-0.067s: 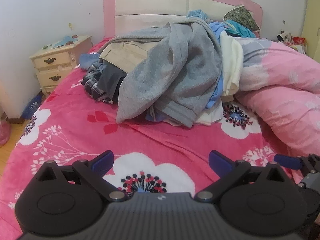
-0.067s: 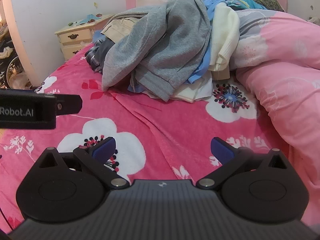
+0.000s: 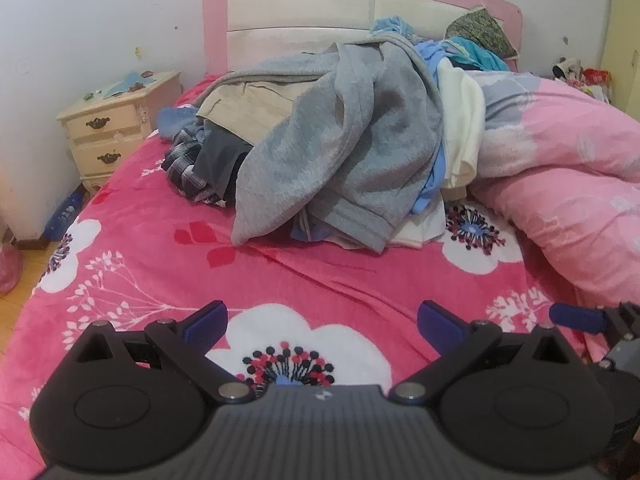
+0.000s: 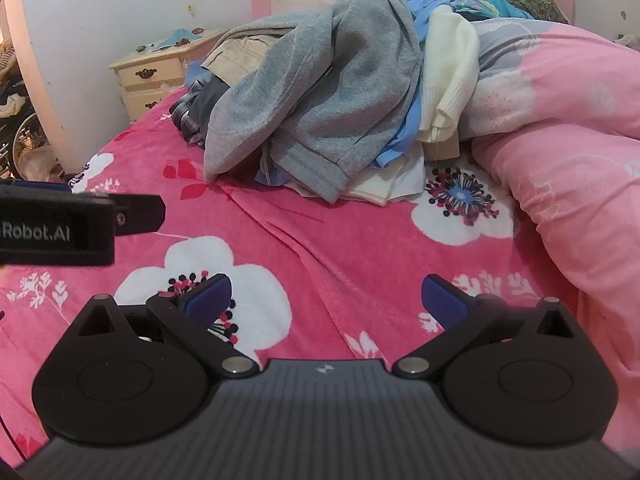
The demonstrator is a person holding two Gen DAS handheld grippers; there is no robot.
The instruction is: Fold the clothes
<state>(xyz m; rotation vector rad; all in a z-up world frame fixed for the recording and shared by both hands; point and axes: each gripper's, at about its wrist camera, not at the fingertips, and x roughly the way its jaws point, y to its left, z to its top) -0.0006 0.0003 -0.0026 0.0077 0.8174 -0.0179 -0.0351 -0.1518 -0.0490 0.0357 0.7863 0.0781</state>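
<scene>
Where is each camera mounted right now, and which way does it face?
Left wrist: sits on the left tool, open, low over the pink flowered bedspread, facing the grey fleece sweatshirt on the clothes pile; the right tool's blue fingertip shows at right.
Right wrist: sits on the right tool, open, facing the same pile; the left tool's black body shows at left.
Shared: sweatshirt, bedspread, cream wooden nightstand.

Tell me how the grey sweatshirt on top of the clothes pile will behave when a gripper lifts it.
The grey sweatshirt drapes limply over the clothes pile, so it will probably sag and hang from one pinch point. Its fleece looks thick, so likely heavy for a garment but easy to grip. It overlaps a blue garment and may drag that along.
</scene>
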